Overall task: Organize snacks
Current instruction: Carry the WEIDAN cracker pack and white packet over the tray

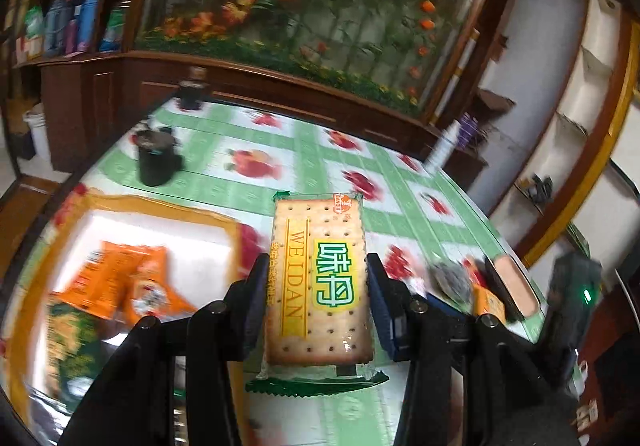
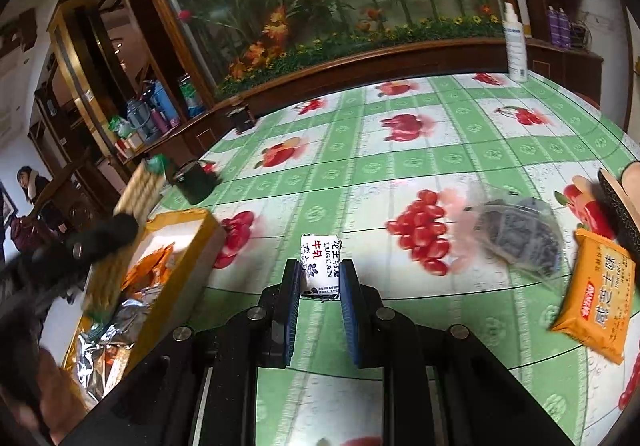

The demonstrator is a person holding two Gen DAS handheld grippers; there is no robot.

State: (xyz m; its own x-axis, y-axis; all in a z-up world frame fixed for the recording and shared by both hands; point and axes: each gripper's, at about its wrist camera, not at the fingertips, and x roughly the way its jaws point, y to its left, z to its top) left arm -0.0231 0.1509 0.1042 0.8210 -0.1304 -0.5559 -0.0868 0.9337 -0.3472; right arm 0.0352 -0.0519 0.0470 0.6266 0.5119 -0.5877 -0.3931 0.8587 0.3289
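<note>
My left gripper (image 1: pixel 318 274) is shut on a long pack of WEIDAN crackers (image 1: pixel 318 278), held above the table just right of the yellow box (image 1: pixel 168 205). That box holds an orange snack bag (image 1: pixel 116 282) and a green pack. My right gripper (image 2: pixel 320 278) is shut on a small white nougat candy (image 2: pixel 320 266) over the table. In the right wrist view the cracker pack (image 2: pixel 136 197) and the left gripper show blurred above the yellow box (image 2: pixel 192 221). An orange biscuit pack (image 2: pixel 596 298) and a clear bag of dark seeds (image 2: pixel 520 234) lie on the table to the right.
A green and white fruit-print cloth (image 2: pixel 400 161) covers the table. A black cup (image 1: pixel 156 157) stands beyond the box and a white bottle (image 2: pixel 516 45) at the far right edge. A wooden cabinet with a flower panel runs behind. A person (image 2: pixel 32 185) stands far left.
</note>
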